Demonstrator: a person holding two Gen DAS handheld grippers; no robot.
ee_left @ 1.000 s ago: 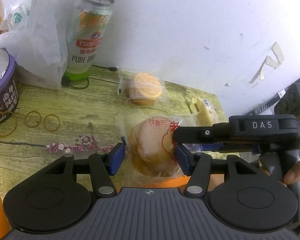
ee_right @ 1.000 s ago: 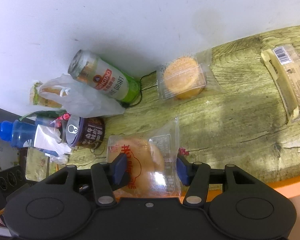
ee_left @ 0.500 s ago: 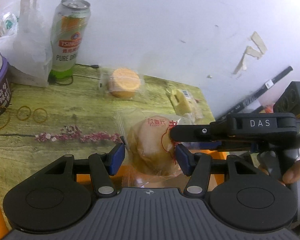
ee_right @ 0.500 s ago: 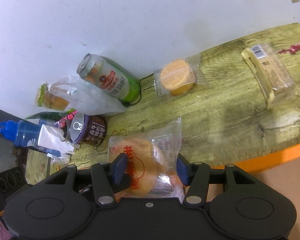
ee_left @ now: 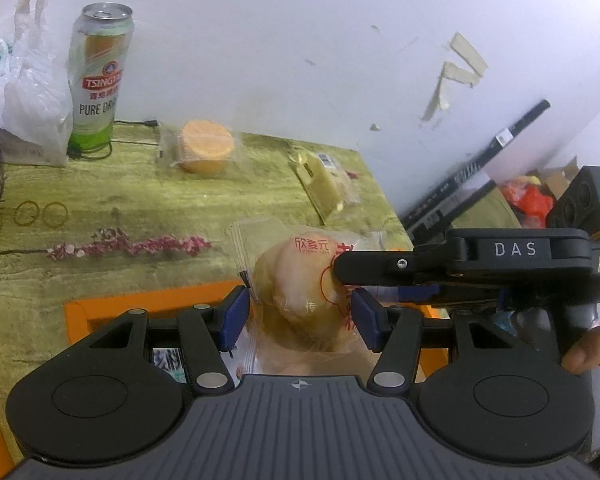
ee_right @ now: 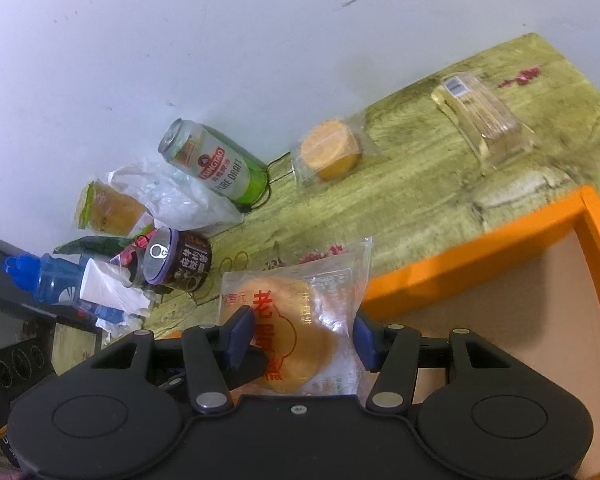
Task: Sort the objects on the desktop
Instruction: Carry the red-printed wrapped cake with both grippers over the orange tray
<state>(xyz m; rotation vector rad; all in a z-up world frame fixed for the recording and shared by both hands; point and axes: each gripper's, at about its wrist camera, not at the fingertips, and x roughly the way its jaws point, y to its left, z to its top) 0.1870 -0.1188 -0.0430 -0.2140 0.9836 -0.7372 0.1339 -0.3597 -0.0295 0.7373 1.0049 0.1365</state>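
Bun packet (ee_left: 304, 300) lifted nearer orange box (ee_right: 500, 248), both grippers clamped

A white wall (ee_left: 300, 40) rises behind the counter; peeling tape strips (ee_left: 456, 72) cling to the wall, black rails (ee_left: 480, 168) leaning below.

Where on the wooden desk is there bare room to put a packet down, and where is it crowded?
Bare wood lies between the round orange cake packet and the orange box rim. Crowded: the corner with the green beer can, white plastic bag and purple tin.
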